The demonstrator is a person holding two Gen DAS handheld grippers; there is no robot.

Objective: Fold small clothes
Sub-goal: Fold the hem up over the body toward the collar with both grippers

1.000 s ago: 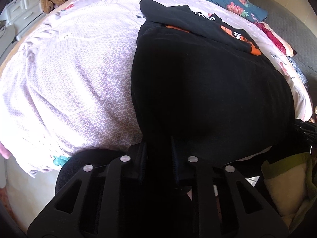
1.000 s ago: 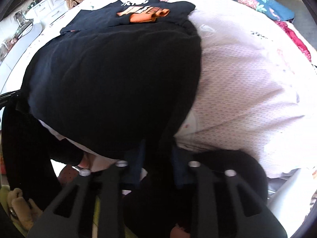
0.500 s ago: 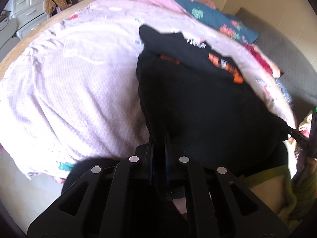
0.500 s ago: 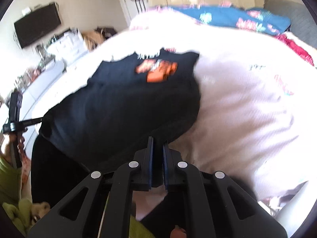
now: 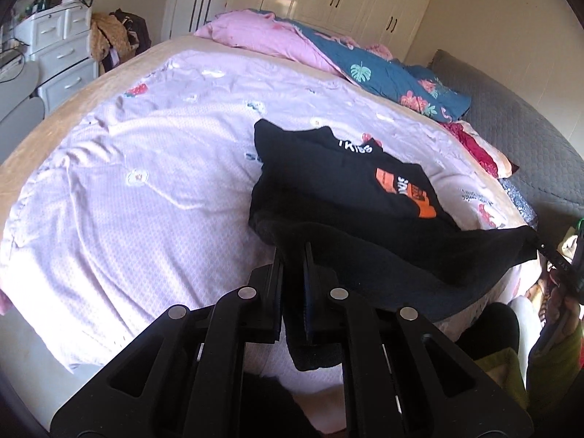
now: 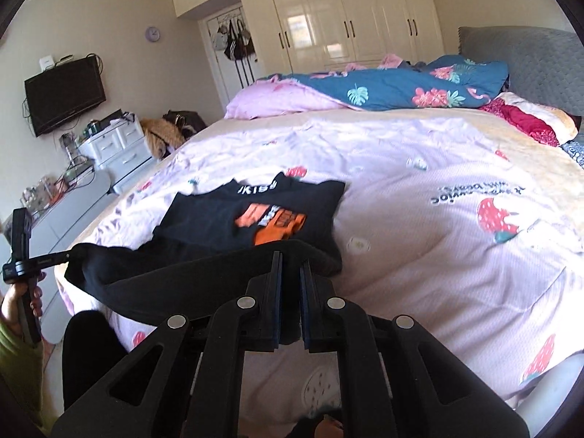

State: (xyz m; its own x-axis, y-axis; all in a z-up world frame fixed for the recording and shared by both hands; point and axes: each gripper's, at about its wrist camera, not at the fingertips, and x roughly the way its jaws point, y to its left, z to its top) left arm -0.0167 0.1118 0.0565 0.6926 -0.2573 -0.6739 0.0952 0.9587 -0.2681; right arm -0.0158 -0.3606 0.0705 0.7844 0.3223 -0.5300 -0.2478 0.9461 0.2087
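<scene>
Bedroom, lilac strawberry-print sheet (image 6: 419,226) covering the bed: a black T-shirt (image 5: 328,179) with an orange print lies flat near the bed's near edge, its lower hem lifted off the sheet and stretched between the two tools. Left gripper (image 5: 292,255) is clamped on one hem corner, right gripper (image 6: 290,266) clamped on the other. Beyond sit a blue floral duvet (image 6: 394,89), white drawers (image 6: 116,146) and a wall TV (image 6: 65,95).
</scene>
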